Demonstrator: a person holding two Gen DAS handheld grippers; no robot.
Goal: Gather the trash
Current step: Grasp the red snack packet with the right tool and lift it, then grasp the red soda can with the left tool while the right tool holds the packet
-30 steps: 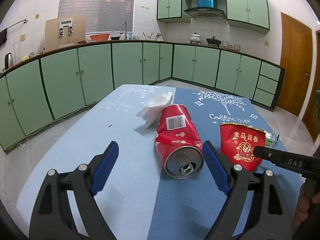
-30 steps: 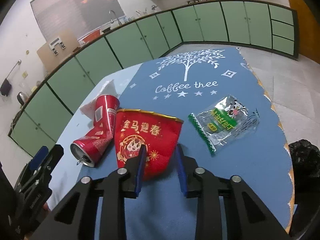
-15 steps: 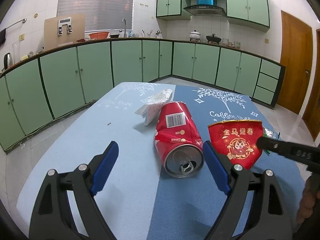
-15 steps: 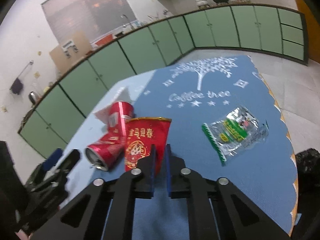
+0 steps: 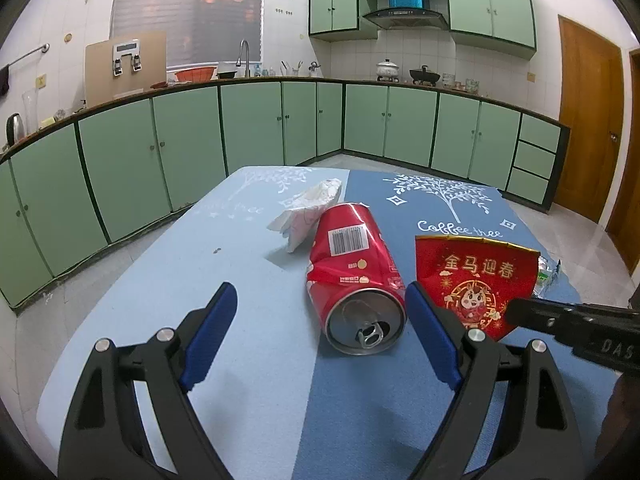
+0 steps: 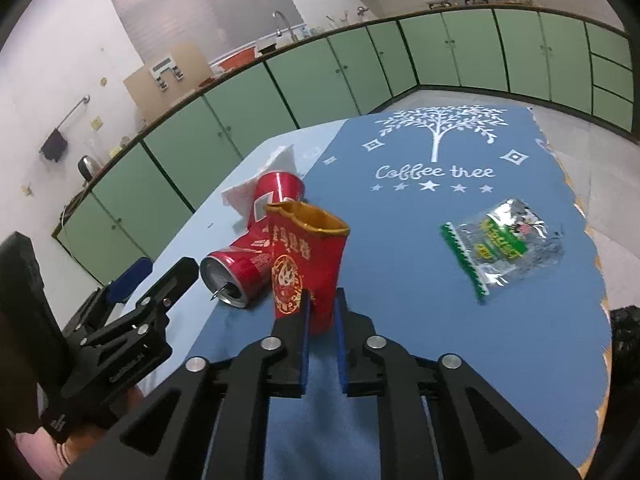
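Starting at the left: your left gripper (image 5: 316, 324) stands wide apart and holds nothing, poised low over the table (image 5: 168, 280). The crushed red can (image 5: 354, 276) lies on its side just ahead of it, open end toward you, nearer the right-hand finger than the left. If you close from this offset, that finger will likely strike the can first and roll or skid it away rather than trap it. The crumpled white tissue (image 5: 310, 214) sits against the can's far end and may be dragged along or left behind.

Moving to the middle: your right gripper (image 6: 320, 322) is pinched narrow on the bottom corner of the red paper cup (image 6: 306, 264), which stands lifted with its gold rim uppermost. Its jaws have just been widening slightly with the cup between them. The hold is at the very edge of thin, flattened paper; any further slackening, or a quick swing, could let the cup slip out and drop onto the can.

Further right: the clear-and-green snack wrapper (image 6: 504, 244) lies flat on the dark blue half of the cloth, close to the table's right edge. A careless sweep could push it off.

At the far right a dark, crinkled mass shows below the table edge; whether it is the trash bag cannot be told.
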